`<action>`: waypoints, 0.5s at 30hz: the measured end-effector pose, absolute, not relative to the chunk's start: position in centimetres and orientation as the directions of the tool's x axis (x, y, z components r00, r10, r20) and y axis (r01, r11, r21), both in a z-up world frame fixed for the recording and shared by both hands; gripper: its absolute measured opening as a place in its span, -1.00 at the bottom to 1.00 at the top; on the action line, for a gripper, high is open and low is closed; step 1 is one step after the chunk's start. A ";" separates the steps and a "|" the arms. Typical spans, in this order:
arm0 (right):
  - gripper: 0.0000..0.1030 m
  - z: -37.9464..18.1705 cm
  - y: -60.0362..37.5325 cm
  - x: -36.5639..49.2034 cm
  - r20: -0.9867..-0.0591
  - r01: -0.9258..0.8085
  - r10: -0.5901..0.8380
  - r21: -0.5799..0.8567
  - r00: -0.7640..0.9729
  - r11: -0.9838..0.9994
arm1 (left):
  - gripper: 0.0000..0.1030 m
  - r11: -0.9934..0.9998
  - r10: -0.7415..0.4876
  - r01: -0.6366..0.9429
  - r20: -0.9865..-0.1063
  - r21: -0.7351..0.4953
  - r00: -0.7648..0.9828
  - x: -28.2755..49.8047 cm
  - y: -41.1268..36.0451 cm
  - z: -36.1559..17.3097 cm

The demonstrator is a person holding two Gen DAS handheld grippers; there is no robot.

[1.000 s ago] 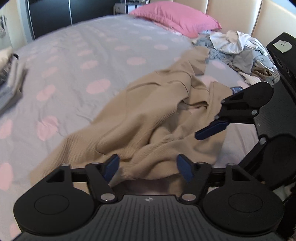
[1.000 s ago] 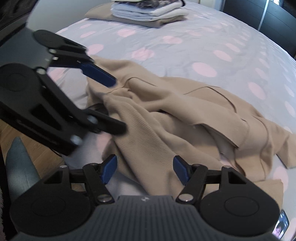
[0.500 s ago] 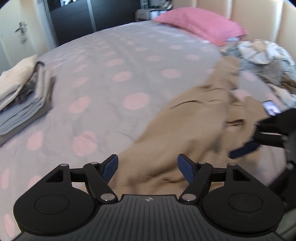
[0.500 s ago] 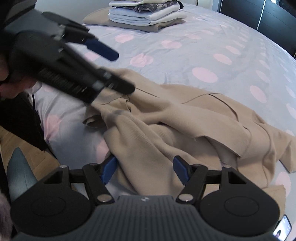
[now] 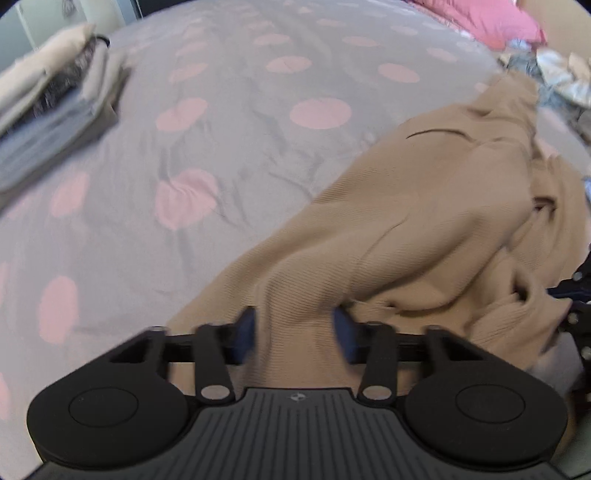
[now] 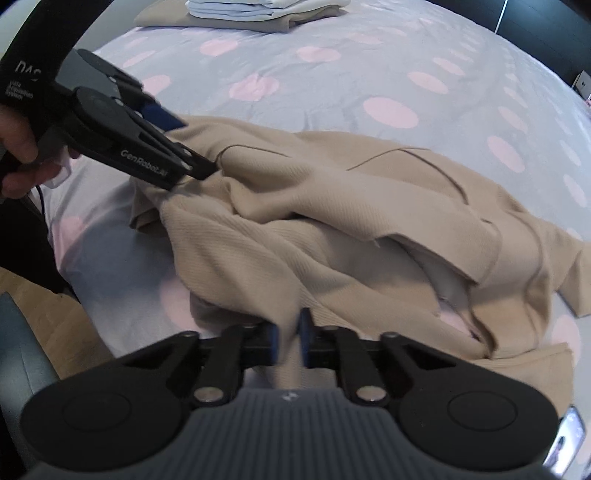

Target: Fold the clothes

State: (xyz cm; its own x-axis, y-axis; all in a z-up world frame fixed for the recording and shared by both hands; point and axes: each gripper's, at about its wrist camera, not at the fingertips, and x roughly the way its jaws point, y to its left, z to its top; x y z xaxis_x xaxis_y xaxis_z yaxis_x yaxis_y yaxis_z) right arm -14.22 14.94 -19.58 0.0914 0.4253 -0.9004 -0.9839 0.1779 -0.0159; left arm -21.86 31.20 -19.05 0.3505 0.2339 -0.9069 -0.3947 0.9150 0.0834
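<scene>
The tan garment [image 6: 332, 221] lies rumpled on the bed [image 6: 332, 74], near its edge, its layers twisted over one another. The right tool [image 6: 288, 338] is nearly together, pinching a fold of the cloth at the near hem. The left tool [image 5: 293, 332] straddles a ridge of the same cloth; that view is blurred, so I cannot tell whether it grips. To do this well, take matching points along one edge, lift enough for the layers to fall free, then draw the hands apart so the piece spreads flat, clear of the folded stack [image 6: 258, 11].
</scene>
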 end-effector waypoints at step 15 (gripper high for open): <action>-0.90 -16.5 9.0 -11.5 -0.954 -0.964 0.190 -0.200 0.233 0.178 | -0.85 0.961 -0.107 -0.210 -0.941 -0.181 0.321 -23.5 26.5 -16.6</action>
State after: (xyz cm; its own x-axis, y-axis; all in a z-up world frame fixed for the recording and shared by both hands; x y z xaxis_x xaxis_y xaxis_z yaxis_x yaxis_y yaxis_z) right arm -11.46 9.02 -16.48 0.2330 0.1905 -0.9536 -0.9635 0.1780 -0.1998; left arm -23.47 26.47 -16.63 0.3207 -0.1074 -0.9411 -0.2096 0.9609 -0.1811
